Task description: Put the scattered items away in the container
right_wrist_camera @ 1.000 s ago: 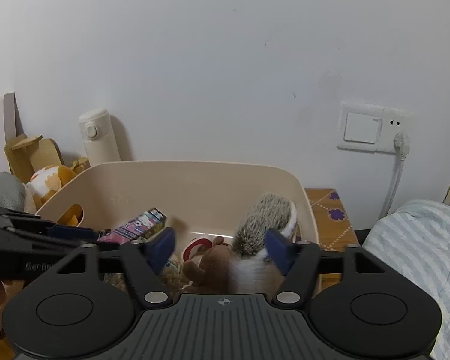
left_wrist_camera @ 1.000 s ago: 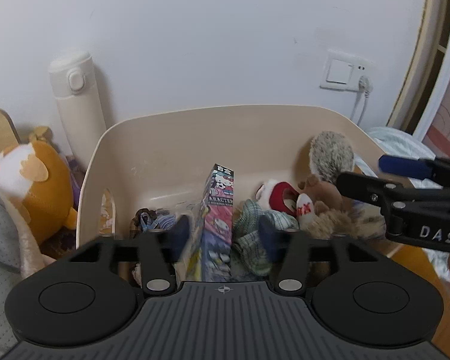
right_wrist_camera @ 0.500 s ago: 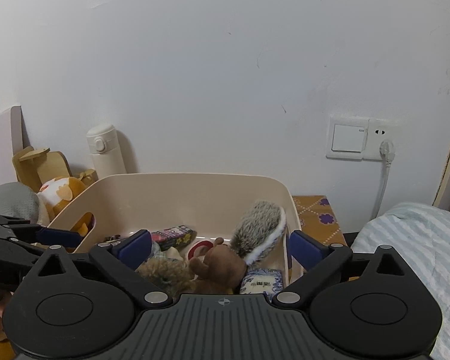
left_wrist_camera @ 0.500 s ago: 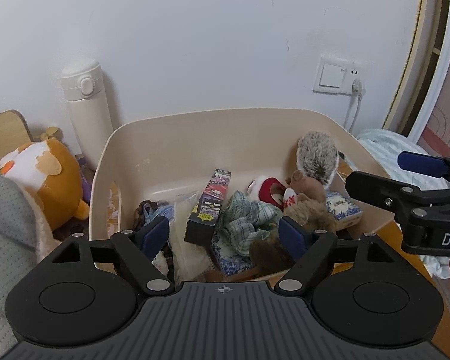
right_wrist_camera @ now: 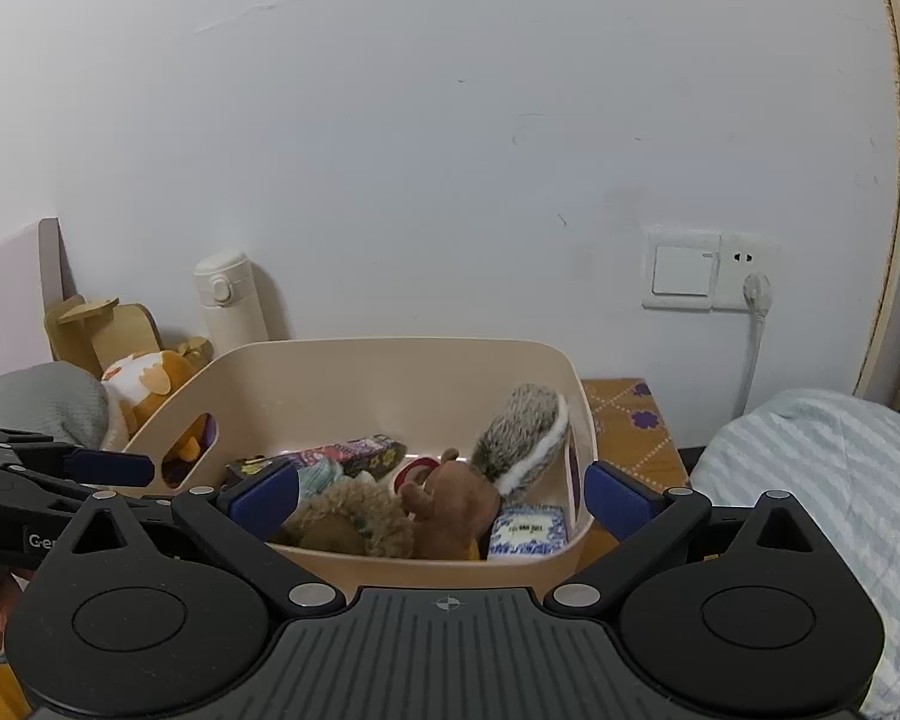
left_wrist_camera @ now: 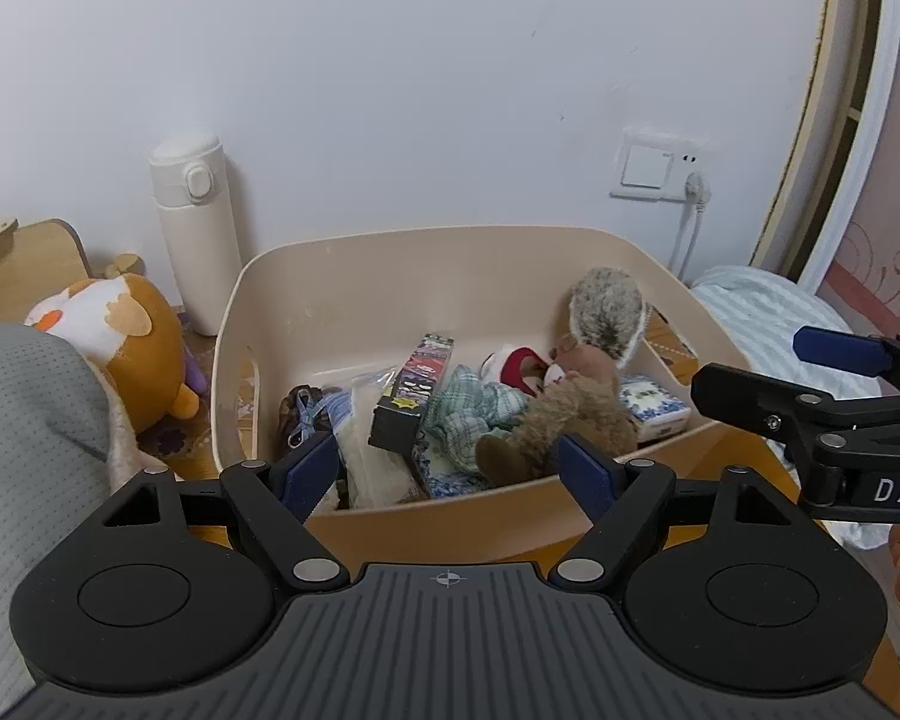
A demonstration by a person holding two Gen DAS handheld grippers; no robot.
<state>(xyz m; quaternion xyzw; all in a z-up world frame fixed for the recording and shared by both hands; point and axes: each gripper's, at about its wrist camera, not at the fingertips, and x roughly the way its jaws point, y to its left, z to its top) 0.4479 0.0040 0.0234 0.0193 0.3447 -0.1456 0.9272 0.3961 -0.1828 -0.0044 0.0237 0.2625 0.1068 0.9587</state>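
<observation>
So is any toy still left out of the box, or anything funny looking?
Yes. An orange and white plush still lies outside the beige bin, on its left, beside the white bottle. Inside, the toys are just a jumbled heap: the comic box leans tilted on the pile. Nothing looks spilled or broken.

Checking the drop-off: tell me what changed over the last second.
Both grippers let go and backed away from the beige plastic bin: left gripper released the colourful printed box, right gripper the brown plush squirrel. The white flask stayed put.
</observation>
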